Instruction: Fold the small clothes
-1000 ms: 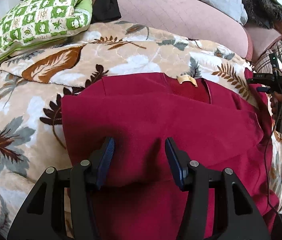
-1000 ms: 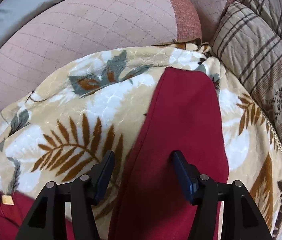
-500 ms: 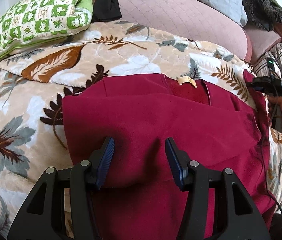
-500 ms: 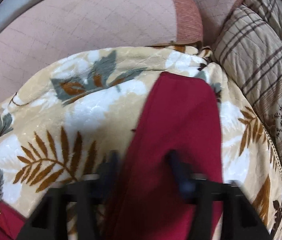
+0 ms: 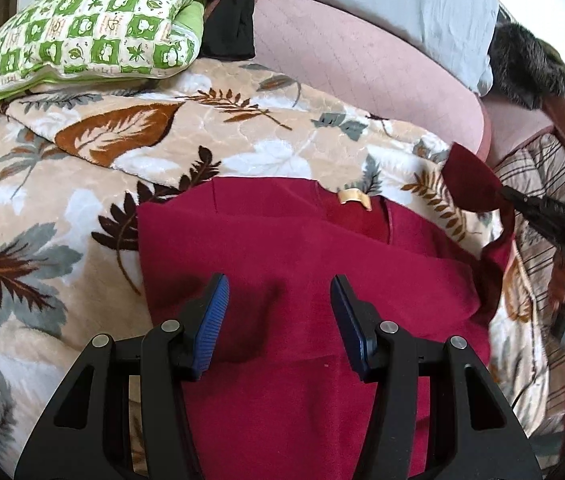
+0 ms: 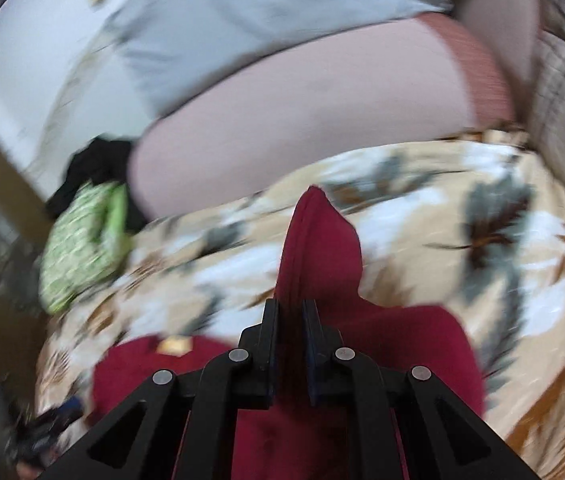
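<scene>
So up close, the left hand-held gripper (image 5: 278, 308) hangs over the red top (image 5: 282, 256) with its blue pads (image 5: 212, 316) spread wide, nothing between them. That top lies mostly flat on the leaf-print blanket (image 5: 62, 216), one side already folded over the middle, tan neck label (image 5: 354, 199) showing at the far edge.

Over on the right, the right hand-held gripper (image 6: 290, 344) is clamped tight on the sleeve (image 6: 318, 248), which sticks up past the fingertips, lifted off the blanket. The left camera catches that same sleeve (image 5: 470, 188) raised off to the side. The right view is pretty blurry, so details there are mushy.

Further back sits a green checked pillow (image 5: 94, 36), some black clothing (image 5: 230, 20) beside it, then the pink sofa back (image 5: 362, 60) with a grey pillow (image 5: 402, 4) on top.
</scene>
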{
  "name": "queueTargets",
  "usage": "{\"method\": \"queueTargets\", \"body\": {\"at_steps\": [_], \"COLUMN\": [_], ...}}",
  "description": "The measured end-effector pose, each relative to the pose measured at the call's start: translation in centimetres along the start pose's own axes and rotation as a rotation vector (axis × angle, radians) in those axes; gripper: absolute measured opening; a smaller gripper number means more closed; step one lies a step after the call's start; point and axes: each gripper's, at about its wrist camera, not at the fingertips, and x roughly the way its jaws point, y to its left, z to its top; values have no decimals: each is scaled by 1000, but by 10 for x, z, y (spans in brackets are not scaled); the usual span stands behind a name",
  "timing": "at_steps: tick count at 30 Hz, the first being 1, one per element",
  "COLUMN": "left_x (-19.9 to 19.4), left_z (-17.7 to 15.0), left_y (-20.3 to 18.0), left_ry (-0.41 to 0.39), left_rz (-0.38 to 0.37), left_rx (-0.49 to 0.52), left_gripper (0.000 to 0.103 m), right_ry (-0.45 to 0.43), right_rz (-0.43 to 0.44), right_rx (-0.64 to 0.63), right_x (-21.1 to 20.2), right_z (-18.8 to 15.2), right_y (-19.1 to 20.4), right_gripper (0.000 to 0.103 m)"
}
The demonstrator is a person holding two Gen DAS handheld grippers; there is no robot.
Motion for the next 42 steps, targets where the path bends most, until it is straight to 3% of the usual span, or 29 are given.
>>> {"method": "queueTargets", "body": {"at_steps": [7, 10, 13, 17, 19, 25, 30, 31, 32, 33, 34, 37, 42], "left_x": [-3, 4, 8, 25, 37, 74, 102, 104, 106, 109, 111, 98, 32], "left_z": [-1, -3, 0, 7, 10, 11, 11, 12, 13, 15, 16, 24, 49], "left_y": [1, 3, -2, -12, -19, -50, -57, -58, -61, -64, -67, -71, -52], "left_ry": [0, 22, 21, 44, 62, 125, 164, 154, 144, 144, 147, 116, -46], "left_rz": [-9, -14, -16, -50, -66, -53, -51, -47, -42, -38, -31, -47, -84], "left_rx": [-28, -53, -52, -74, -90, -71, -131, -137, -135, -125, -115, -99, -126], "left_gripper": [52, 52, 53, 60, 60, 60, 59, 57, 42, 18, 12, 7, 6], "right_ry": [88, 171, 255, 171, 131, 111, 98, 93, 89, 84, 81, 69, 67], "right_rz": [216, 157, 154, 157, 137, 119, 128, 131, 132, 128, 120, 79, -63], "right_rx": [-177, -253, -221, -194, -163, -56, -11, -12, -13, -16, -17, -17, -92], "right_x": [17, 48, 61, 25, 5, -29, -37, -39, -40, -41, -42, -45, -44], "right_z": [-58, -94, -115, -124, -126, -136, -143, -144, -146, -146, -147, -146, -145], "right_y": [98, 114, 107, 93, 79, 33, 19, 19, 18, 17, 17, 13, 18], "right_gripper": [11, 11, 14, 26, 48, 48, 48, 48, 48, 48, 48, 48, 48]}}
